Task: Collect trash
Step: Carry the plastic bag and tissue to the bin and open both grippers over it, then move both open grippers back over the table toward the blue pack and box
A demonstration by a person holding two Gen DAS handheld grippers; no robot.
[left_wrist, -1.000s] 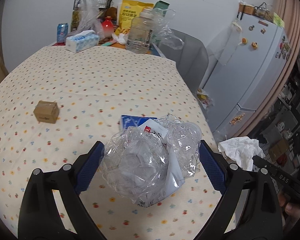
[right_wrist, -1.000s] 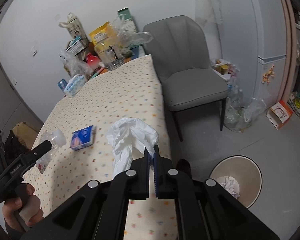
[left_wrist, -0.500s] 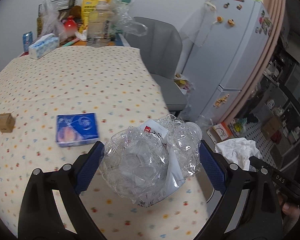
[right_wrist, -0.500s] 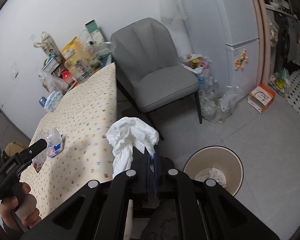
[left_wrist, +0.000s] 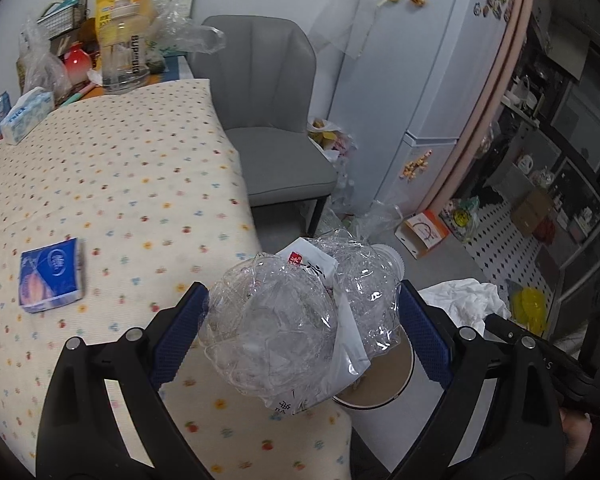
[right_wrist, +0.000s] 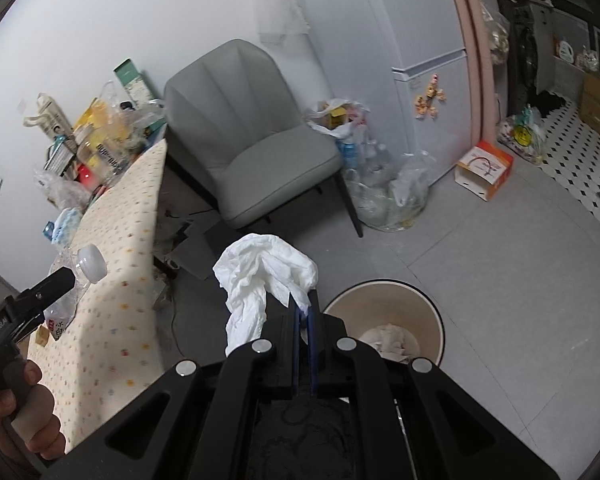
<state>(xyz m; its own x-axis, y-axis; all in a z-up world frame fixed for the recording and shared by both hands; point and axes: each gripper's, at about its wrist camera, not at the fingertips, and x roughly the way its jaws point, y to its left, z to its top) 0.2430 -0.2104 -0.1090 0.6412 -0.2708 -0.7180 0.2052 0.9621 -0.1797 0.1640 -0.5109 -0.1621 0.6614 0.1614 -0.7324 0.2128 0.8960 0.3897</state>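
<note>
Crushed bottle (left_wrist: 296, 320) hides the bin (left_wrist: 380, 384) — seemingly beside the table (left_wrist: 112, 184).

My left wrist view looks down past the table (left_wrist: 112, 184) edge toward the chair (left_wrist: 268, 120); my right one, out over the floor, looks down at the bin (right_wrist: 384, 320). Both share chair, fridge (left_wrist: 416, 80), bin.

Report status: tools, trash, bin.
Left tool shut on bottle. Right tool shut on tissue. Bin below, nothing blocking.
</note>
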